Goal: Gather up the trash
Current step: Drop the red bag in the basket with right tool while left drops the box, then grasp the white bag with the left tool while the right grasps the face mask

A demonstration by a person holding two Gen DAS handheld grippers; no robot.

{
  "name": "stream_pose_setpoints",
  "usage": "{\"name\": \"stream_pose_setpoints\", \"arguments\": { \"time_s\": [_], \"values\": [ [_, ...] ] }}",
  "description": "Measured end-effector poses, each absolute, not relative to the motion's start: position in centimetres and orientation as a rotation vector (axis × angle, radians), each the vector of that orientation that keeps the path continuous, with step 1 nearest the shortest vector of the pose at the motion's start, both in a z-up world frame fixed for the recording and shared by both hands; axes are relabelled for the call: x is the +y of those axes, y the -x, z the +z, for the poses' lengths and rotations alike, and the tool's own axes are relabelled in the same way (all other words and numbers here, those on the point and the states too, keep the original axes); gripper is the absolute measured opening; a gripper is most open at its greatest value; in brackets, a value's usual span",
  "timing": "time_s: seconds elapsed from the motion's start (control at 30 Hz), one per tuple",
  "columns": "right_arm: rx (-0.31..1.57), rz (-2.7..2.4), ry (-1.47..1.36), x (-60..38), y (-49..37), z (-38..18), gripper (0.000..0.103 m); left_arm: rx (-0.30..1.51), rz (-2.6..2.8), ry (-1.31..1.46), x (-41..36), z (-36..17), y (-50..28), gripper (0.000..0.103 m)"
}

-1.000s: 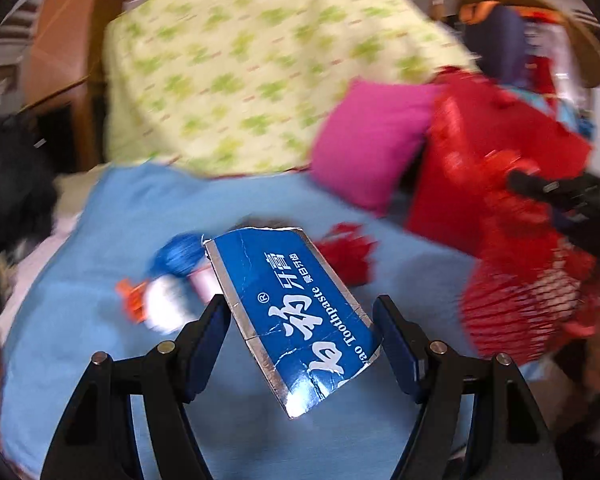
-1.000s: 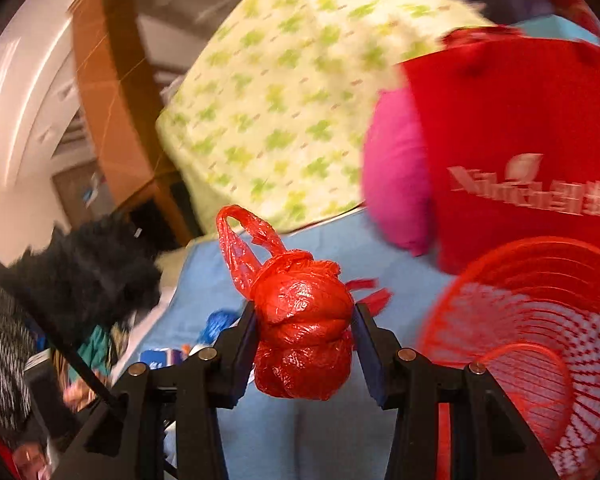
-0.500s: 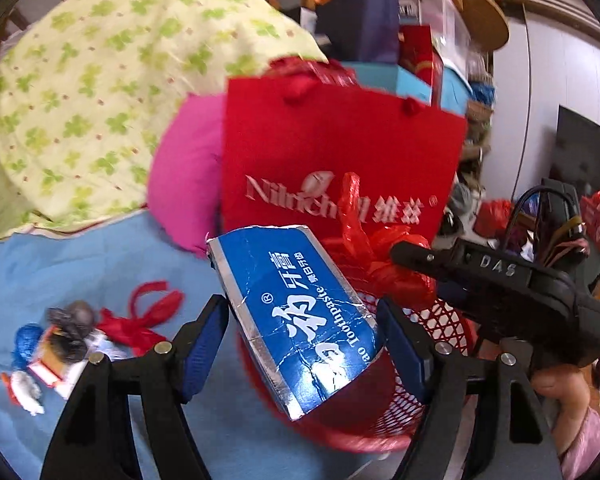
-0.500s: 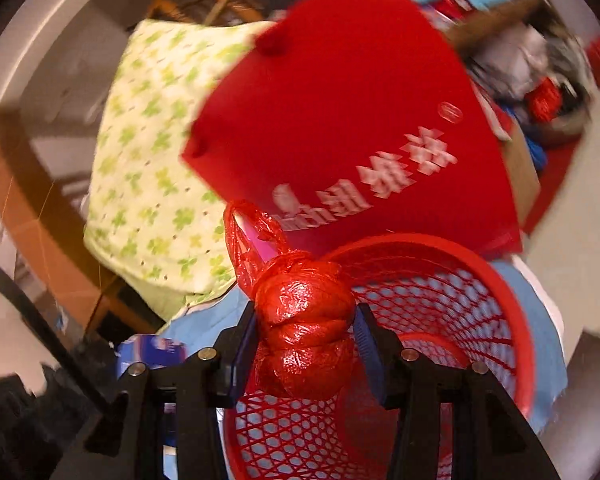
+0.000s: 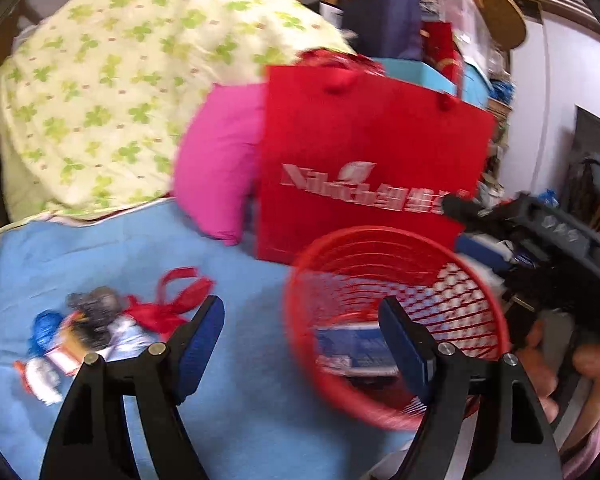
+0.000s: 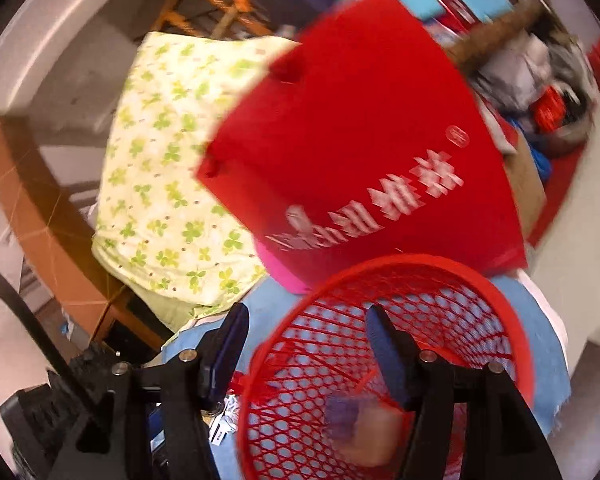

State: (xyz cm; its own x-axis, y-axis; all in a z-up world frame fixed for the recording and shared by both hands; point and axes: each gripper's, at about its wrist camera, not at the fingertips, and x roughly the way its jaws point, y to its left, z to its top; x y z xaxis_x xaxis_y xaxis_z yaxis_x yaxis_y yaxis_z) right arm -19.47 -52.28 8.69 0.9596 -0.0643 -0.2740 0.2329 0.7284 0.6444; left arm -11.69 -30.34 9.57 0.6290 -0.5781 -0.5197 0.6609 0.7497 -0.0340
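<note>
Both tools are spread apart and hold nothing. The left tool (image 5: 302, 330) hangs over the near edge of the red mesh basket (image 5: 396, 240), with one finger outside its rim and the other over its inside. The right tool (image 6: 306, 340) also stands over the basket (image 6: 512, 312), one finger outside the rim and one inside.

Inside the basket lies the blue toothpaste box (image 5: 352, 346), flat on the bottom. In the right wrist view something blurred, blue and pale, is at the bottom of the basket, and I cannot tell what it is.

The basket stands on a blue blanket (image 5: 112, 248). To the left of the basket, on the blanket, a small heap of trash (image 5: 84, 328) remains, with a red ribbon (image 5: 180, 300) just beside it. Behind the basket, a red paper bag (image 5: 364, 152) stands upright, touching its rim. A pink pillow (image 5: 220, 160) and a green-patterned quilt (image 5: 112, 80) lie behind the bag.
</note>
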Motion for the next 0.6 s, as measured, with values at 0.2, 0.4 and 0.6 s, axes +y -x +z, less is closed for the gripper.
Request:
{"name": "stream_pose_setpoints", "arguments": {
  "time_s": [0.2,0.4,0.6],
  "values": [
    [0.168,-0.028,-0.579,-45.7,18.4,11.4,0.065,0.545,-0.453,-0.074,-18.8,7.8,8.7,0.080],
    [0.187,0.151,-0.478,-38.6,15.7,11.9,0.065,0.575,-0.193,-0.006,-8.8,4.9,6.1,0.080],
    [0.383,0.223,-0.442,-33.1,9.8,9.4,0.065,0.633,-0.068,0.052,-3.4,2.4,4.1,0.080]
  ]
}}
